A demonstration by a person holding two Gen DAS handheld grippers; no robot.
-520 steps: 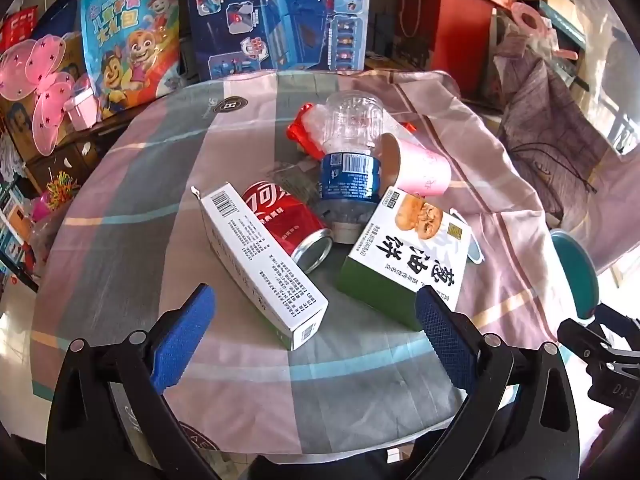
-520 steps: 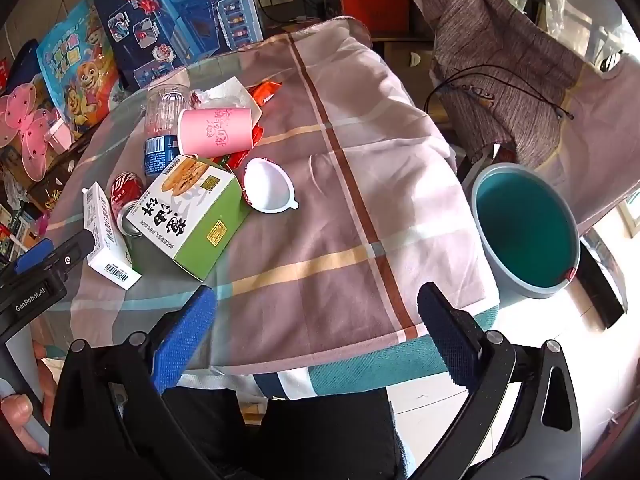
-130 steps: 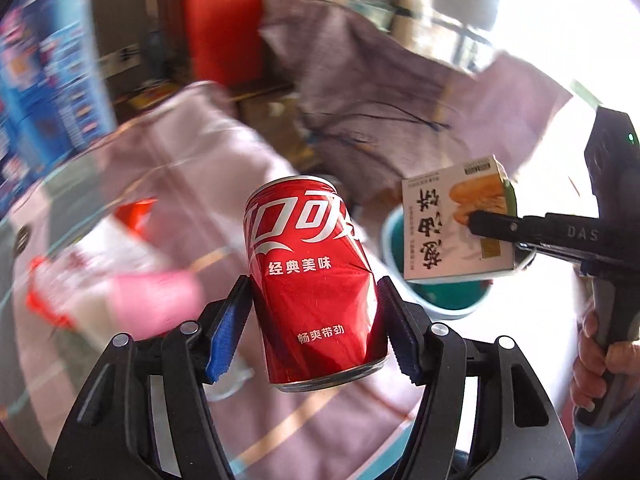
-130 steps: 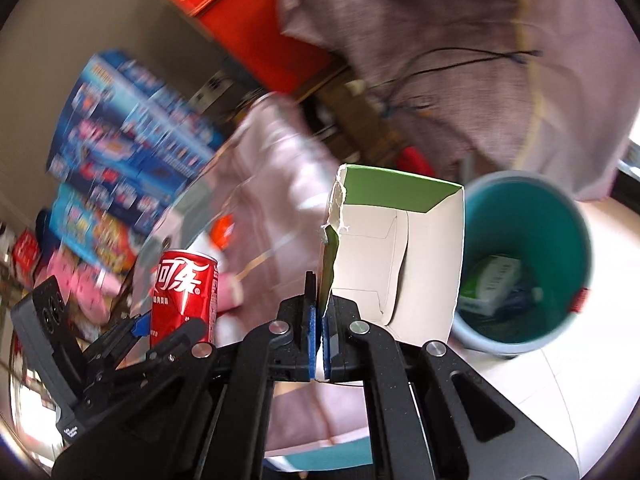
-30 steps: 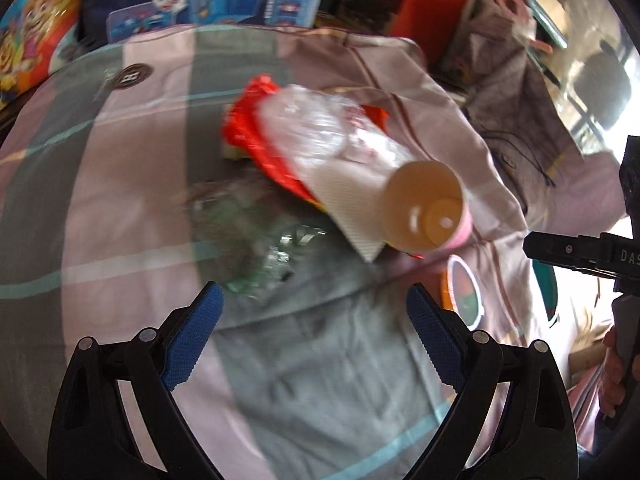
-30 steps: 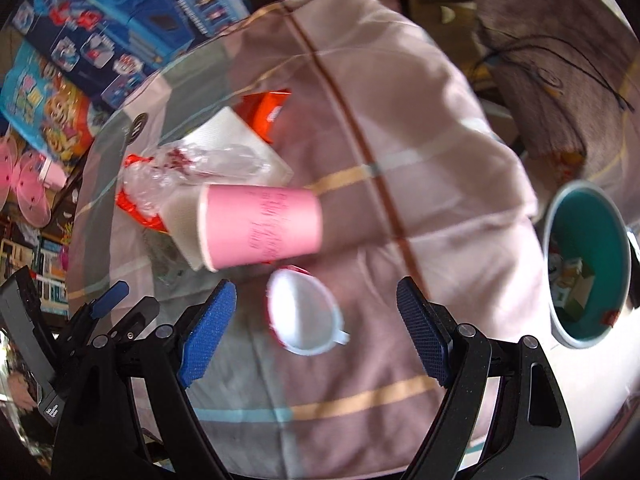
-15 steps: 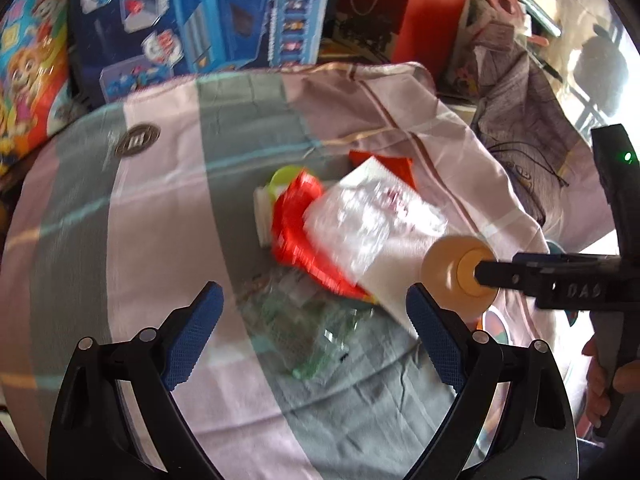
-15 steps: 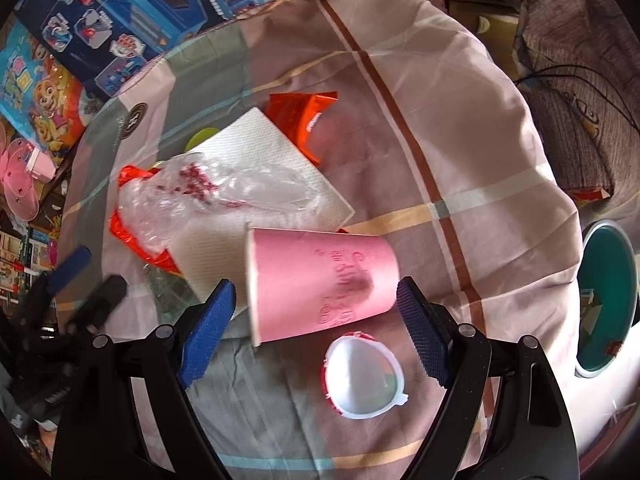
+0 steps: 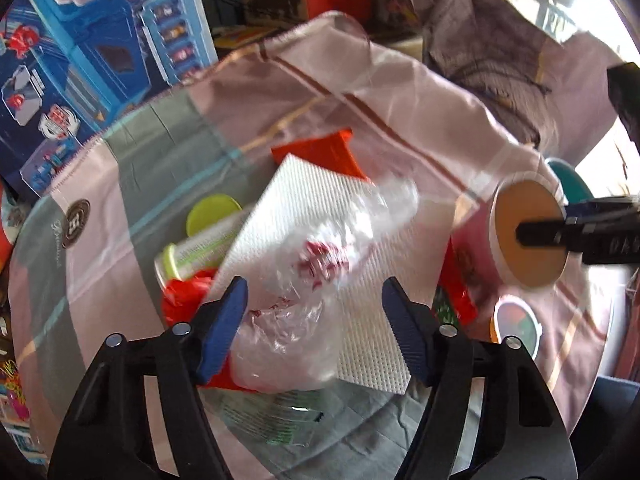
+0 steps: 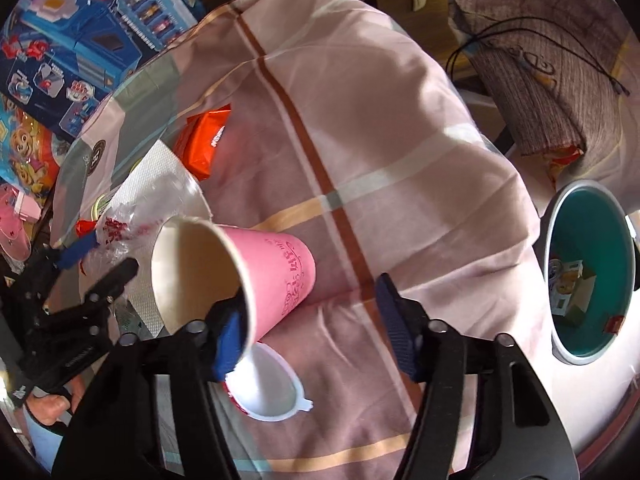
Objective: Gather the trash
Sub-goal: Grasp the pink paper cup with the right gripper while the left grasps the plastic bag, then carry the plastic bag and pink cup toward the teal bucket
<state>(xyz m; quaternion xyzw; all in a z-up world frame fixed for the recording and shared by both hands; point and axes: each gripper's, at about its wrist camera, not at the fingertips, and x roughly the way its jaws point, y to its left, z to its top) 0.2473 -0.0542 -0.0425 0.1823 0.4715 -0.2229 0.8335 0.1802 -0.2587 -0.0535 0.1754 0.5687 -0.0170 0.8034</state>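
A crumpled clear plastic bag [image 9: 304, 304] lies on a white napkin [image 9: 320, 232] on the table. My left gripper [image 9: 314, 334] straddles the bag with its jaws closing; the right pad is still clear of the bag. A pink paper cup [image 10: 280, 276] lies tilted, mouth toward the left [image 9: 528, 232]. My right gripper [image 10: 314, 338] is closing over the cup's wall, its left finger at the rim and its right pad apart from the cup. In the right wrist view the left gripper [image 10: 104, 256] sits at the bag [image 10: 120, 224].
A white plastic lid [image 10: 268, 384] lies under the cup. A red wrapper [image 10: 204, 144] and a green-lidded tub [image 9: 200, 240] lie by the napkin. A teal bin [image 10: 548, 240] with several boxes inside stands on the floor to the right. Toy boxes [image 9: 80, 60] stand behind the table.
Both pairs of jaws have narrowed. The left gripper came in over the plastic bag. The right gripper dropped onto the pink cup, whose mouth now tips up by its left finger.
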